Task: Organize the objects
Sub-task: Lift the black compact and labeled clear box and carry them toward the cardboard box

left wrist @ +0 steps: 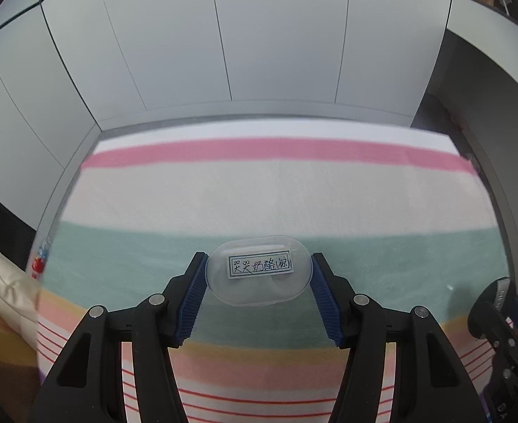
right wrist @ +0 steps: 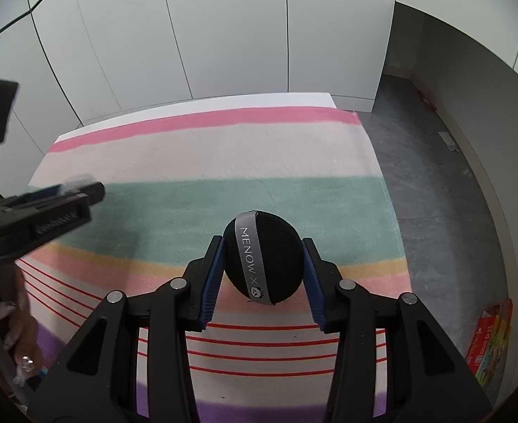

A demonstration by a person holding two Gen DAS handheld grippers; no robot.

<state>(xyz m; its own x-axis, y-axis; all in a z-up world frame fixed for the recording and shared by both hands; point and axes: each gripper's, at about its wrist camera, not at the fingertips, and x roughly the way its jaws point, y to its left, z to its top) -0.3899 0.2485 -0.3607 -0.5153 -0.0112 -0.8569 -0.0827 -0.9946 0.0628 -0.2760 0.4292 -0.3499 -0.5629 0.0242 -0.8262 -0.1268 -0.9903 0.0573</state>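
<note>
left gripper (left wrist: pixel 259 271) grips clear case (left wrist: pixel 259 270), handwritten label | right gripper (right wrist: pixel 263 264) grips black puff (right wrist: pixel 262 257), "menow x"

Even, soft indoor light; strong fisheye bending, dark vignetted corners; slight motion blur at edges.

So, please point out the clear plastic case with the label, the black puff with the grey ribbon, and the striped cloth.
clear plastic case (left wrist: pixel 259 270), left wrist view, on its handwritten white label.
black puff (right wrist: pixel 280 246), right wrist view, on black surface right of the ribbon.
striped cloth (right wrist: pixel 188 204), right wrist view, on the bare green stripe.
</note>
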